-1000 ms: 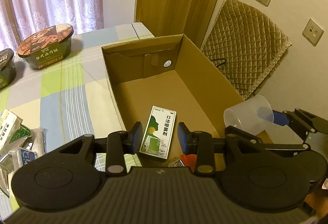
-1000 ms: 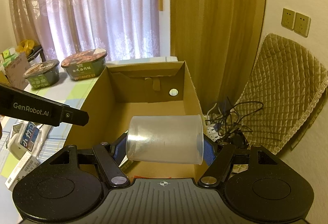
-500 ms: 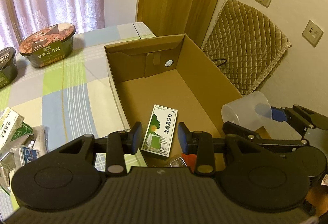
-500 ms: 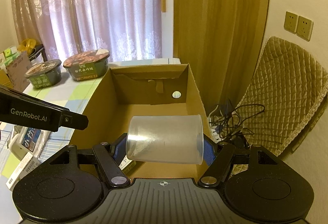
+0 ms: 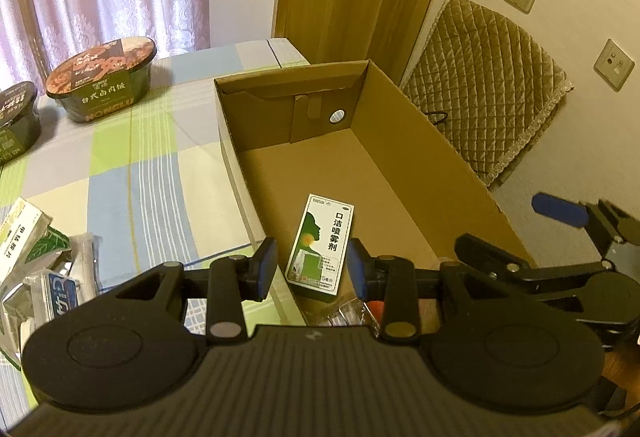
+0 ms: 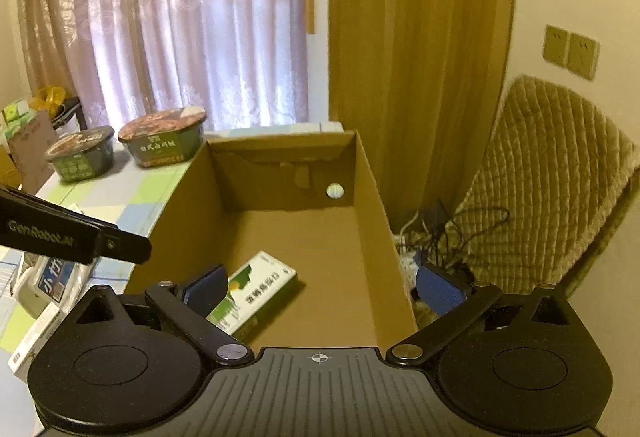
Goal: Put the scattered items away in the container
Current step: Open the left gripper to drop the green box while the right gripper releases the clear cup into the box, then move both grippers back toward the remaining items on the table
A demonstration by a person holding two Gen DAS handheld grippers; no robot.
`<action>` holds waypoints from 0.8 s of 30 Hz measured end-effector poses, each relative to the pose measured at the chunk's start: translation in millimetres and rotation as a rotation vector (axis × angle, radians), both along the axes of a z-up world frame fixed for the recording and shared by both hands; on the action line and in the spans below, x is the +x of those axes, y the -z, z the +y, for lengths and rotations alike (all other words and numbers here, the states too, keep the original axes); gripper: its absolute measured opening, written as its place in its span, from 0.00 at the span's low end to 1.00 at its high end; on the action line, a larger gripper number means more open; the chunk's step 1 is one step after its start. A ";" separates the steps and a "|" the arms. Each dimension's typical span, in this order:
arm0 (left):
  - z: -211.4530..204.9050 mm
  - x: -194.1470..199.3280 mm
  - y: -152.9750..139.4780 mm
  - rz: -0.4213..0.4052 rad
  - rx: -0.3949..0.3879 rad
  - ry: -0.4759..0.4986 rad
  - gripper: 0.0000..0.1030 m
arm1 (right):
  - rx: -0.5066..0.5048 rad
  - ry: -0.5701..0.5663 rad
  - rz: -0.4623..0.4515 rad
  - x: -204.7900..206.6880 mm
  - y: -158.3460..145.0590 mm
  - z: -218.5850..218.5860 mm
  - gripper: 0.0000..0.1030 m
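Cardboard box (image 6: 372, 221) lies under both empty, wide-apart grippers, left gripper (image 5: 310, 269) and right gripper (image 6: 322, 289), with the green-white spray carton (image 5: 324, 243) just ahead of their fingers.

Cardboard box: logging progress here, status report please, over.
Left gripper open, empty; right gripper open wide, empty. Cardboard box holds green-and-white medicine carton. Two noodle bowls and packets left on tablecloth. Nothing blocking.
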State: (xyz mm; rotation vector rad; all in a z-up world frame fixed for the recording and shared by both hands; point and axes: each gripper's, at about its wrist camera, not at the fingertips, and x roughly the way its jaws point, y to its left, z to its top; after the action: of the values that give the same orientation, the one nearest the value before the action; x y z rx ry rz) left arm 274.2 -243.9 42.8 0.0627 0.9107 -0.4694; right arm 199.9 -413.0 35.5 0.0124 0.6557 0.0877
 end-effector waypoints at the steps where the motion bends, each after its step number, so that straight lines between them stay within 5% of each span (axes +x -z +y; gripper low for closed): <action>1: 1.4 -1.2 0.3 0.001 -0.001 -0.001 0.32 | 0.004 0.005 0.005 -2.7 1.0 -1.9 1.00; 16: 37.7 -39.1 -3.9 0.003 -0.018 -0.034 0.37 | 0.013 0.014 0.022 -35.5 -4.4 5.1 1.00; 24: 99.1 -88.4 2.4 -0.002 0.015 -0.100 0.41 | 0.028 -0.015 0.020 -60.6 -10.8 26.2 1.00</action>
State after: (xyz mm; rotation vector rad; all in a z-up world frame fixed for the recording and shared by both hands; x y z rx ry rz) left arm 185.8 -144.8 40.4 0.0309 0.9112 -0.3700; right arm 139.3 -386.8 46.3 0.0353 0.6747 0.1113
